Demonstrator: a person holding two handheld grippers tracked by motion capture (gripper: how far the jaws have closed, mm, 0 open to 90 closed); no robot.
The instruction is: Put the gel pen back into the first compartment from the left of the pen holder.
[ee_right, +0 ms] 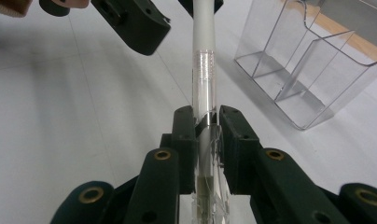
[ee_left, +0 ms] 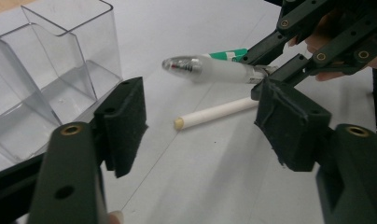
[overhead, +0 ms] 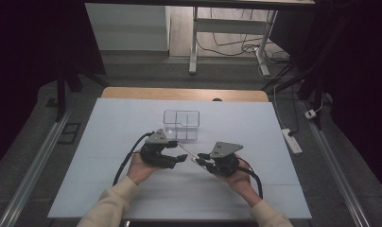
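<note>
Pen (ee_right: 203, 74) is pinched at one end by the right gripper (ee_right: 206, 122), its length running to upper center of frame, toward the left gripper (ee_left: 200, 126), jaws spread.

Each hand-held gripper, left (overhead: 182, 158) and right (overhead: 202, 160), is black, with brass-ringed screw holes along its jaw arms, a grey three-cornered plate on top and a trailing black cable. Cream sleeves (overhead: 112, 201) cover both forearms.
</note>
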